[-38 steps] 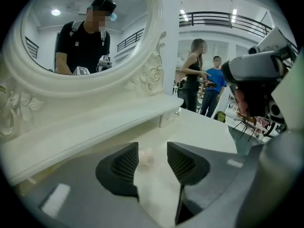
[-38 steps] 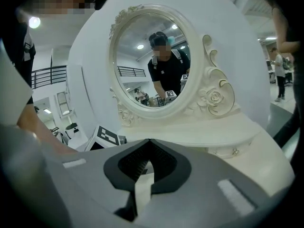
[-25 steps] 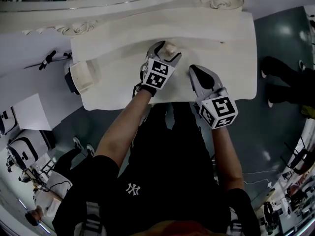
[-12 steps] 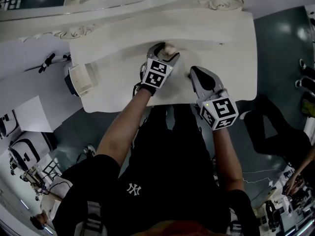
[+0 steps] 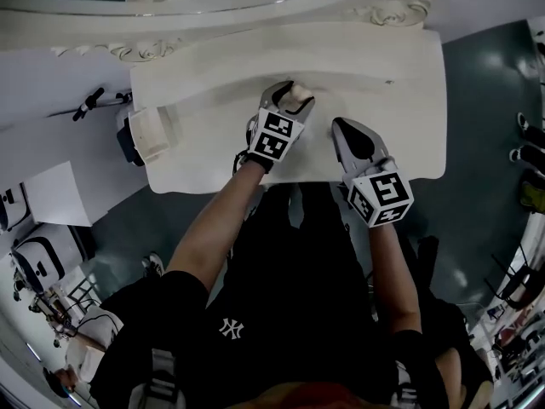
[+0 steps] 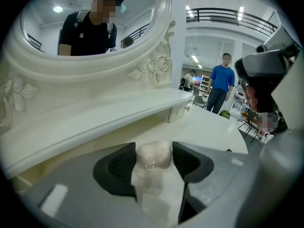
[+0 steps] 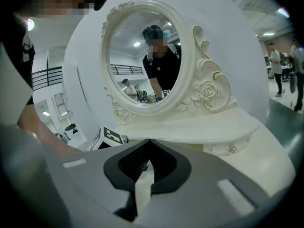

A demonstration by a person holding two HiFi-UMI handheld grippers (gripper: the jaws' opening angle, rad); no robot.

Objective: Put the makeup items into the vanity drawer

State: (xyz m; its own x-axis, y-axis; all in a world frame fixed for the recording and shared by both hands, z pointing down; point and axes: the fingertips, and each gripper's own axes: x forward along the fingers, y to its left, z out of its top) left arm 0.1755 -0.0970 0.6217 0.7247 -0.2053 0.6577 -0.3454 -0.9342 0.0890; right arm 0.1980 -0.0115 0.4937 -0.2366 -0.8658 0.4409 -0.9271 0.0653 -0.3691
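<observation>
A pale pink, rounded makeup item (image 6: 153, 156) sits between the jaws of my left gripper (image 6: 153, 161), which is shut on it. In the head view this gripper (image 5: 294, 94) holds the item (image 5: 298, 99) over the middle of the white vanity top (image 5: 400, 83), close to the raised back shelf. My right gripper (image 5: 340, 126) hovers just to its right, jaws closed together with nothing in them; its tips (image 7: 148, 144) meet in the right gripper view. A small cream drawer (image 5: 153, 133) stands pulled out at the vanity's left end.
The oval carved mirror (image 7: 142, 61) rises behind the shelf (image 7: 199, 127), which has small knobs (image 7: 231, 148) under its right end. Grey floor surrounds the vanity, with people and chairs farther off. The person's legs are right against the vanity's front edge (image 5: 298, 175).
The left gripper keeps its hold on the pale item and both grippers stay about where they were. The head camera shifted slightly; a bystander's legs at the right moved away.
</observation>
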